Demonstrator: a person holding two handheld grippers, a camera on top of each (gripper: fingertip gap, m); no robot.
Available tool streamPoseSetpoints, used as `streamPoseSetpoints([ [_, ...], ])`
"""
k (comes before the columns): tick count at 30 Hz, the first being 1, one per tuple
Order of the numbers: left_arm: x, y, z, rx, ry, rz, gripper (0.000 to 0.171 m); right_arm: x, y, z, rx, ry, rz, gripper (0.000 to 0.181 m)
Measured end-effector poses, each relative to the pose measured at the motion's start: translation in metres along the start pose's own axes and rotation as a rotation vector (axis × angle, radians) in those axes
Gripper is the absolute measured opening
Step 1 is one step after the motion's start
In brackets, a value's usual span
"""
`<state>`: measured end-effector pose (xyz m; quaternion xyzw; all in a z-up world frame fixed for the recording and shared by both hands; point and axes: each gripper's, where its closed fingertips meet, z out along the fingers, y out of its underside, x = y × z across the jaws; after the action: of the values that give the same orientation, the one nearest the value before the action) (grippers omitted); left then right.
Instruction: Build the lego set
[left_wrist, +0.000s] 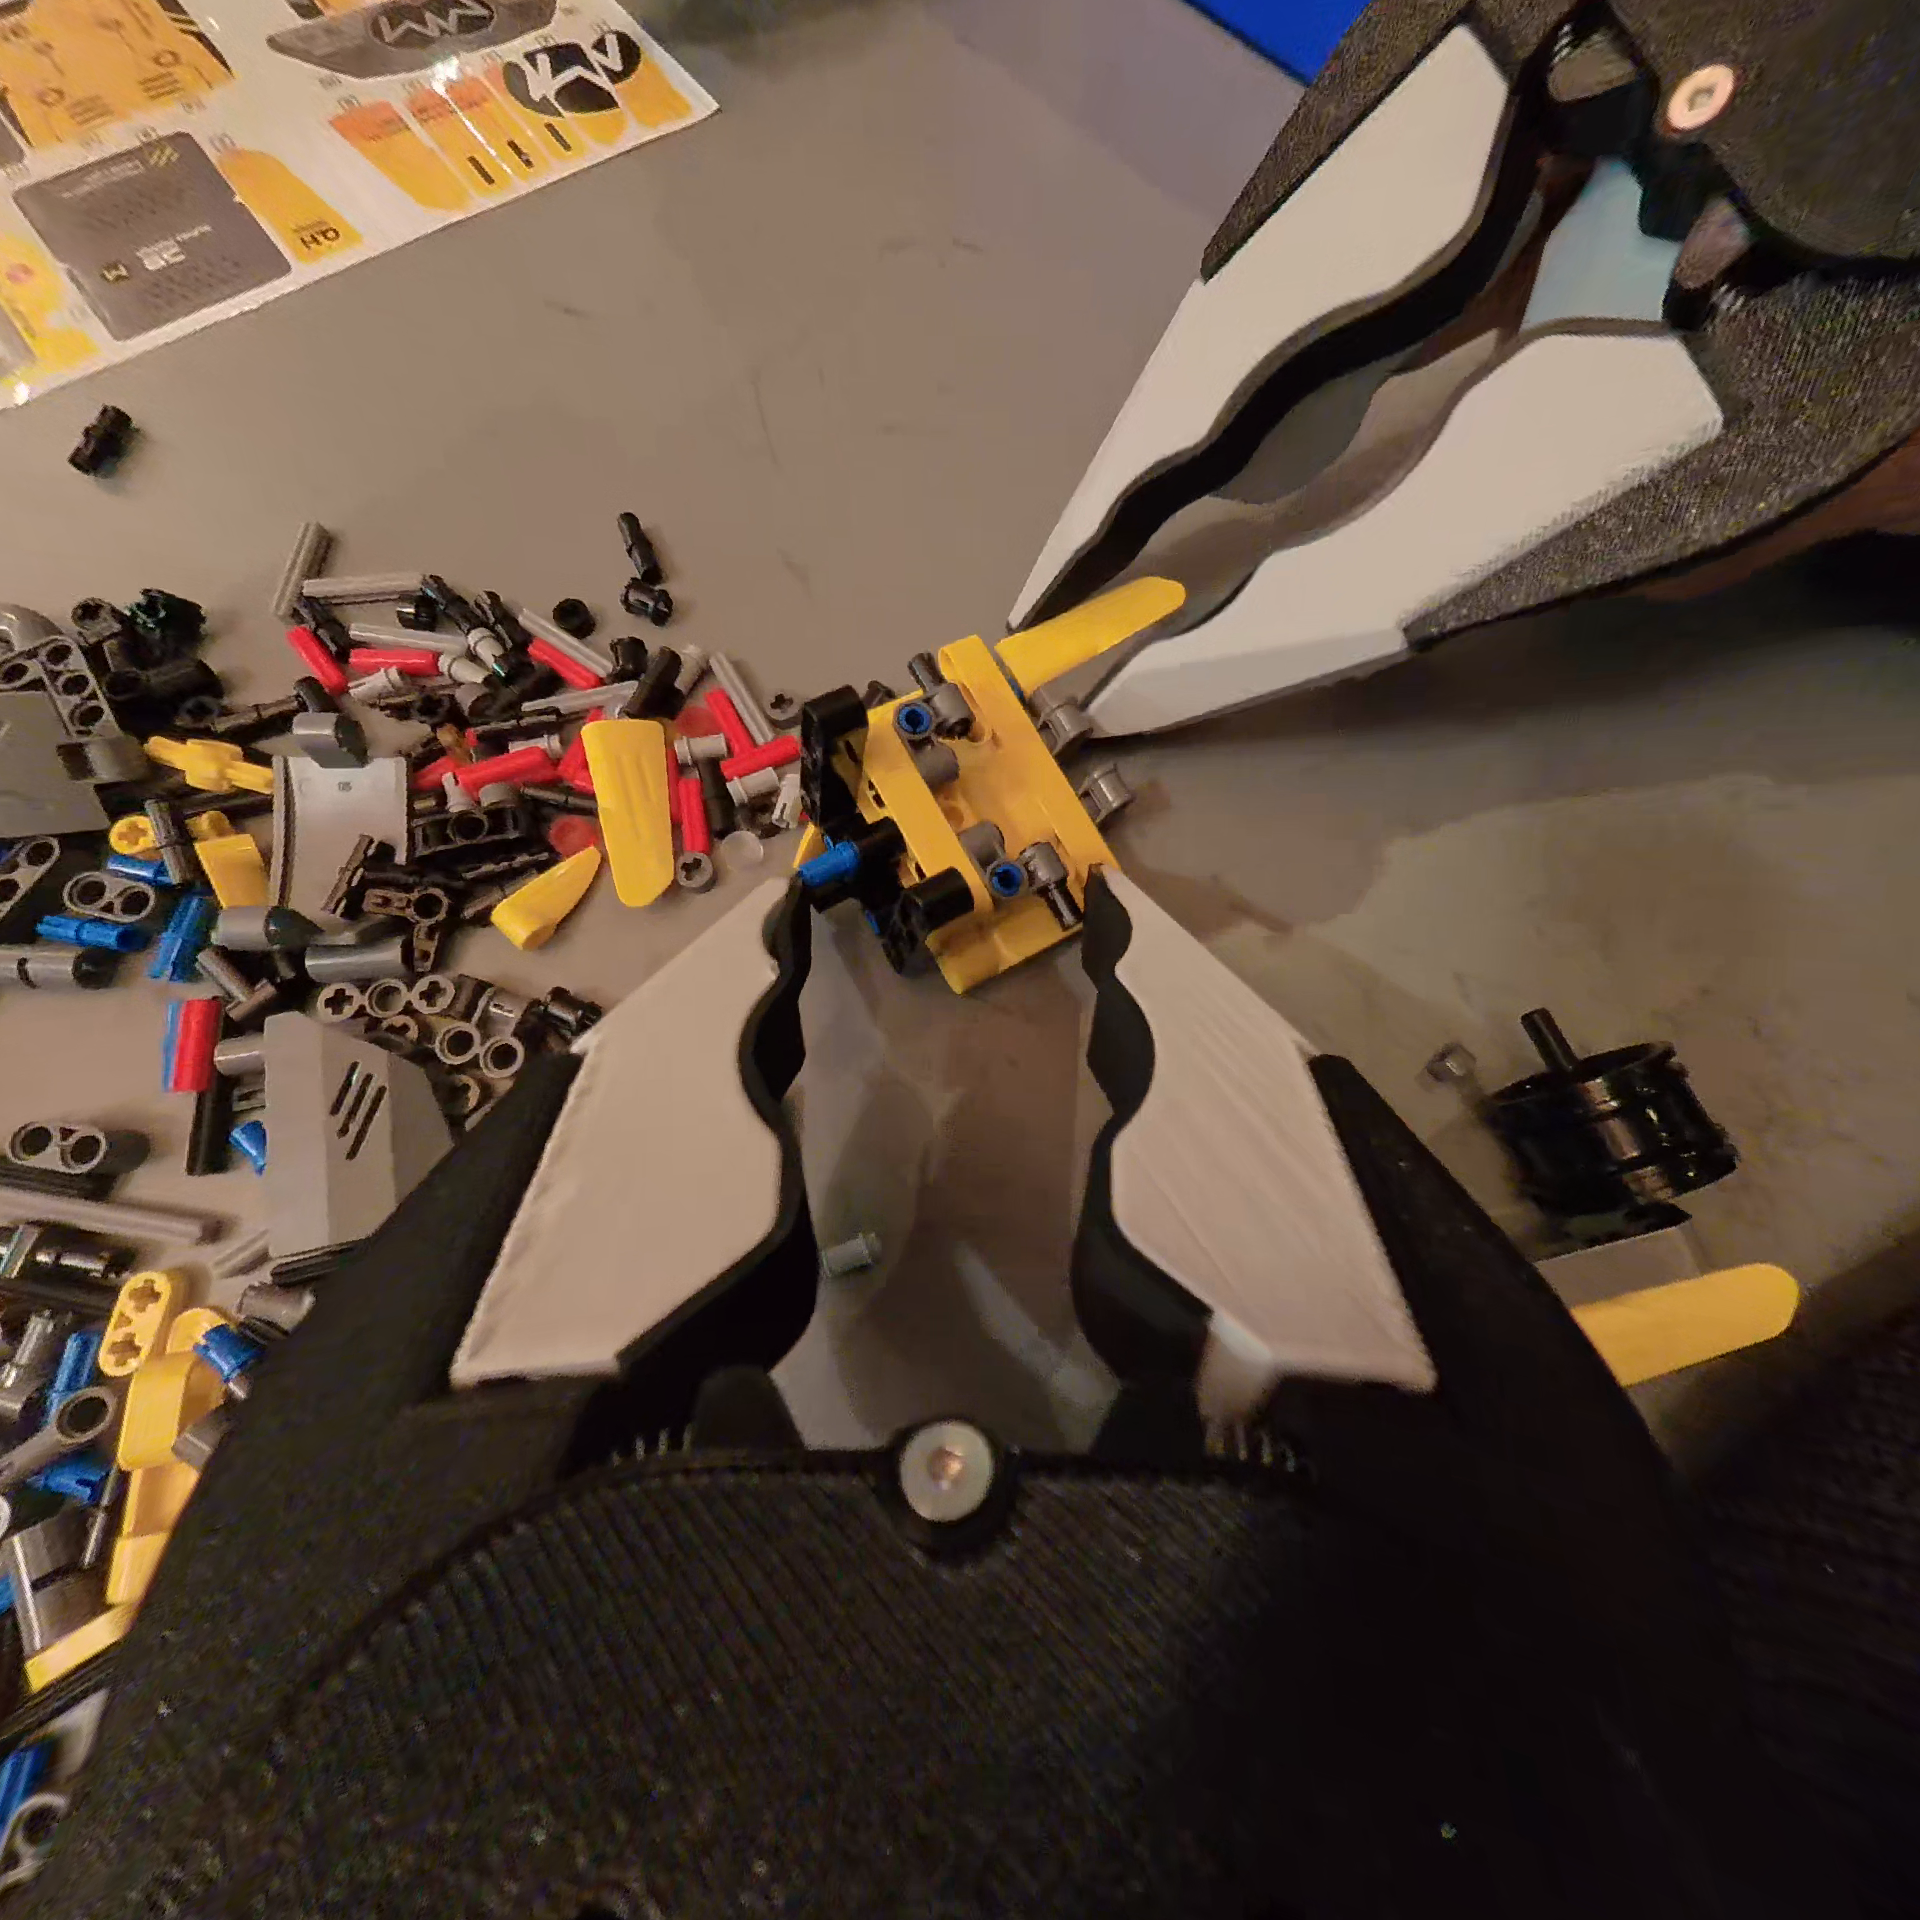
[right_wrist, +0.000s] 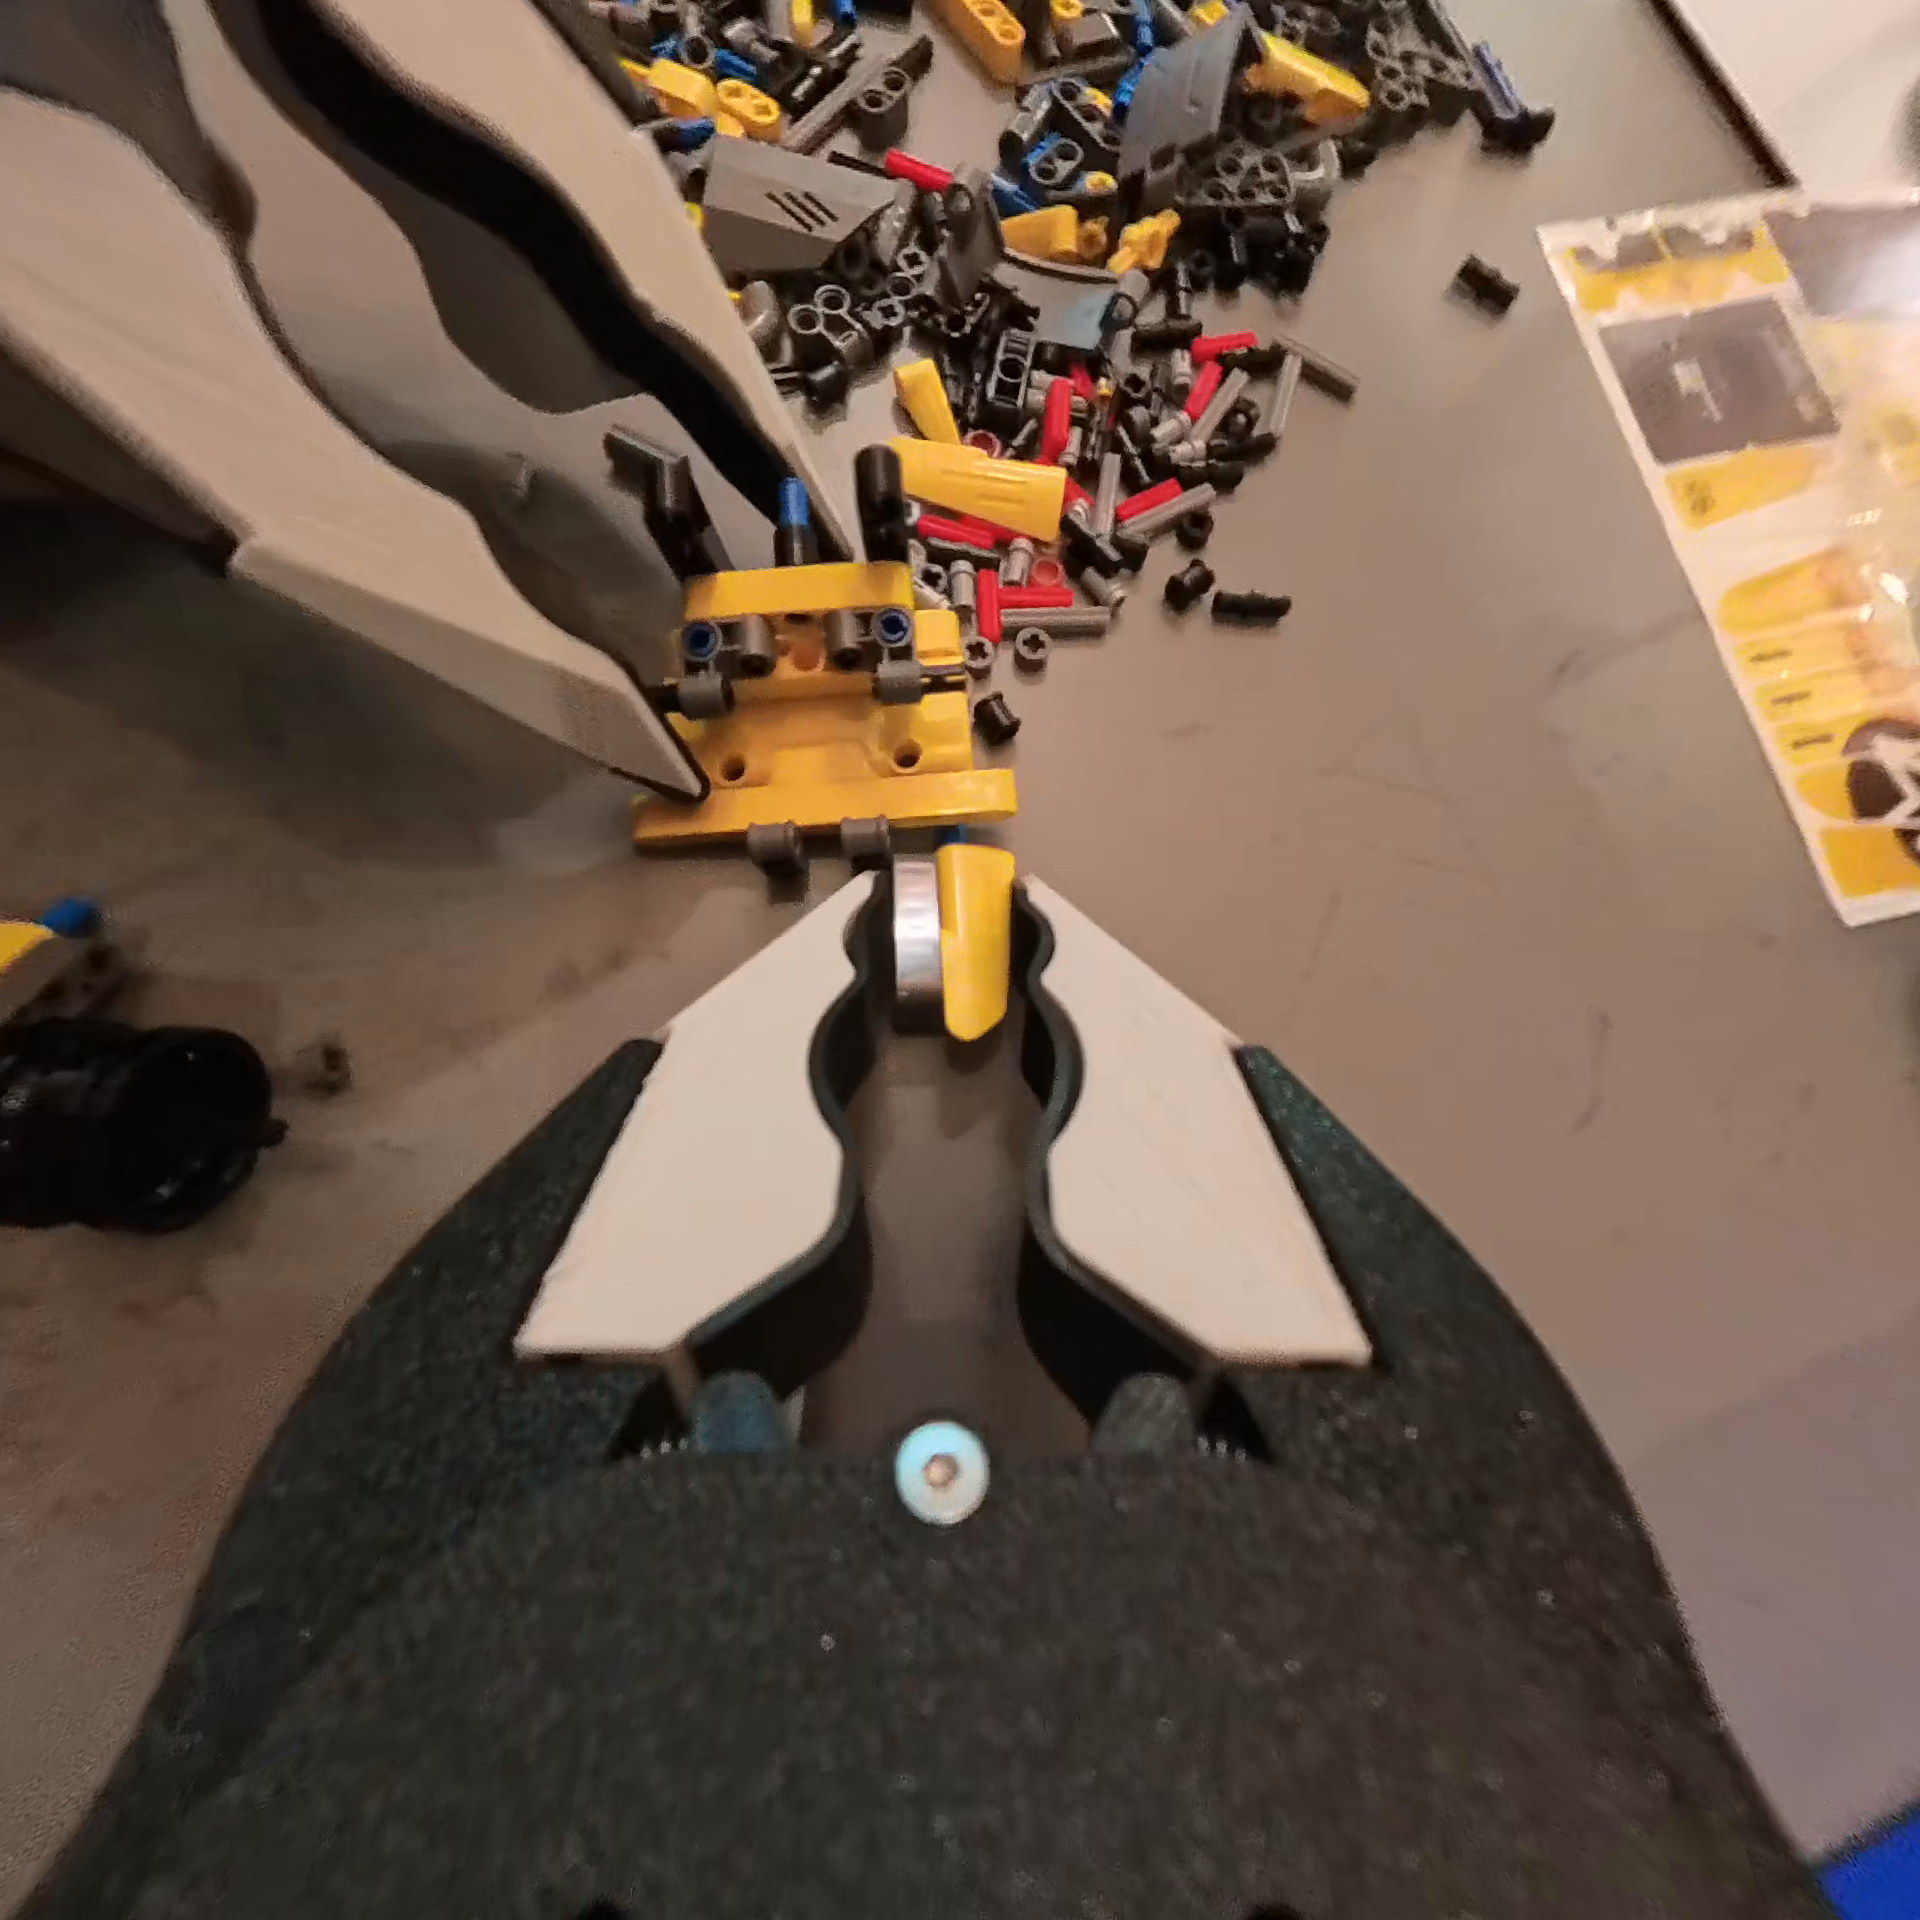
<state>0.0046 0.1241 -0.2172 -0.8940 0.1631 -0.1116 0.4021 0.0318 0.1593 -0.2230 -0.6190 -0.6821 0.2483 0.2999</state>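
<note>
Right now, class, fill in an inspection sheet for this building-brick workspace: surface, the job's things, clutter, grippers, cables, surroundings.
Surface: grey table, flat, faintly scuffed.
Job's things: yellow brick assembly with black, grey and blue pins, resting on the table; yellow curved panel just short of its near edge.
Clutter: pile of loose pieces left of the assembly; black wheel hub; sticker sheet.
Grippers: left gripper straddles the assembly, fingertips at its sides; right gripper shut on the yellow curved panel.
Cables: nothing seen.
Surroundings: blue patch beyond the table.
</note>
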Motion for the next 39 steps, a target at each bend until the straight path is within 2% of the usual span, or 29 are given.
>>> streamPoseSetpoints([
  [7,0.001,0.002,0.001,-0.019,0.064,-0.050,0.050,-0.003,-0.002,-0.003,0.045,-0.072,-0.021,0.022],
  [13,0.006,0.002,0.001,-0.020,0.118,-0.062,0.050,-0.008,0.004,-0.007,0.030,-0.104,-0.081,0.022],
  [22,0.007,0.003,0.000,-0.019,0.139,-0.076,0.050,-0.005,0.000,-0.019,0.079,-0.174,-0.006,0.022],
  [31,0.007,0.002,0.000,-0.016,0.160,-0.097,0.051,-0.010,0.007,-0.009,0.021,-0.127,-0.066,0.022],
  [35,0.010,-0.002,0.000,-0.003,0.207,-0.138,0.062,-0.010,0.007,-0.008,0.025,-0.134,-0.053,0.022],
  [39,0.007,-0.004,0.004,-0.007,0.190,-0.148,0.059,-0.008,0.007,-0.008,0.021,-0.121,-0.052,0.022],
])
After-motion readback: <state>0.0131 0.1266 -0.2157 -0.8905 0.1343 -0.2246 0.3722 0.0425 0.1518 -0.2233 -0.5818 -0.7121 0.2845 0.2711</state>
